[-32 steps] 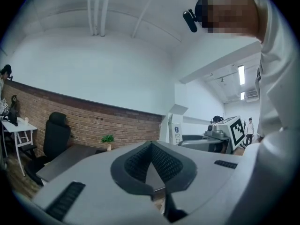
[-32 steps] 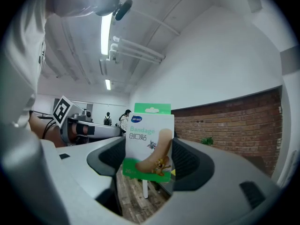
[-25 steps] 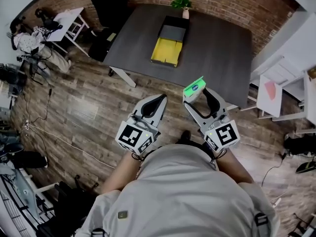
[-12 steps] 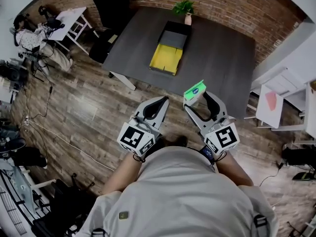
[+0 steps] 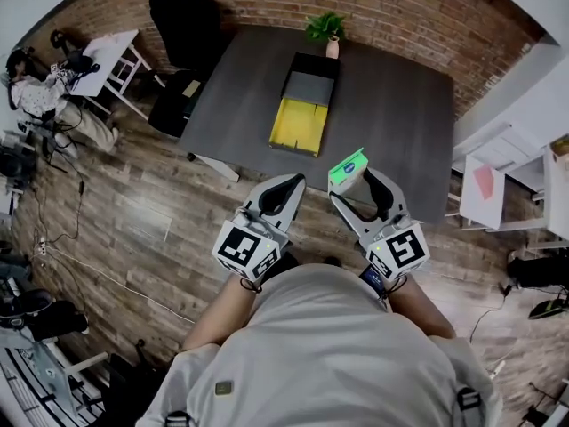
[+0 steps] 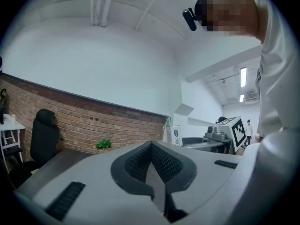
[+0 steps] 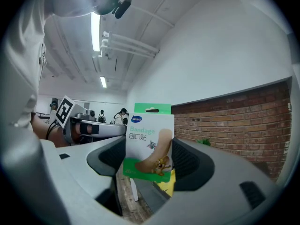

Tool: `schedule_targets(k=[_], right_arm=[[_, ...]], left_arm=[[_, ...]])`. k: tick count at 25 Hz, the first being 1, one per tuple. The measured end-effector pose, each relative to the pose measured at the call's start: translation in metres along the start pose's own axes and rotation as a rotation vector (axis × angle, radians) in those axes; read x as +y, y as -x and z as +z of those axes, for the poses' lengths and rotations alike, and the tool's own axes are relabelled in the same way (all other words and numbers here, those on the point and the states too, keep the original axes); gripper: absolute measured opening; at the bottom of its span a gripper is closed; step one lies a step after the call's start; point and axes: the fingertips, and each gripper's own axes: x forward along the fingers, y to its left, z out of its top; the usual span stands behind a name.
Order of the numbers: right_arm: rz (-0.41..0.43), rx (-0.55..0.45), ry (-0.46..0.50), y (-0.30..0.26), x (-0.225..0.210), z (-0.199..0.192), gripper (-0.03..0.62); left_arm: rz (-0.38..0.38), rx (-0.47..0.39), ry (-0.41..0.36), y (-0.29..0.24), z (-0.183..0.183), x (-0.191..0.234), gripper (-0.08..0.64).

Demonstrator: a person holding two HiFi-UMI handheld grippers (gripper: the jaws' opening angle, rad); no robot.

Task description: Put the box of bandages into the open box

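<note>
My right gripper [image 5: 353, 180] is shut on the box of bandages [image 5: 348, 165], a white and green carton that stands upright between the jaws [image 7: 149, 145]. It hangs over the wooden floor, just short of the near edge of the dark table [image 5: 391, 105]. The open box [image 5: 303, 103], black outside with a yellow inner flap, lies on the table ahead and a little to the left. My left gripper [image 5: 278, 192] is shut with nothing in it, beside the right one; its closed jaws fill the left gripper view [image 6: 151, 165].
A small potted plant [image 5: 327, 28] stands at the table's far edge behind the open box. A black chair [image 5: 182, 12] is at the table's left, white desks [image 5: 107, 52] further left, a white cabinet [image 5: 507, 149] at the right. A brick wall [image 5: 427, 16] runs behind.
I have stepped closer to the table; both grippers kept their pose, and the bandage box stays held in the right one.
</note>
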Motion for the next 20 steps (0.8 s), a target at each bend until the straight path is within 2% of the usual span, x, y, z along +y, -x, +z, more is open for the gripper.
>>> schedule_targets(k=[7,13,20], right_arm=[[-0.067,-0.008,0.017,-0.085,0.008,0.009,0.304],[-0.115,0.007,0.03,-0.149,0.025,0.022,0.304],[-0.147,0.052,0.015,-0.189,0.035,0.016,0.304]], left_arm=[[-0.045,-0.027,-0.003,0.01,0.019,0.086,0.015],[-0.115,-0.034,-0.015,0.026,0.033,0.148,0.015],[-0.157,-0.018,0.019,0.03,0.032,0.187,0.015]])
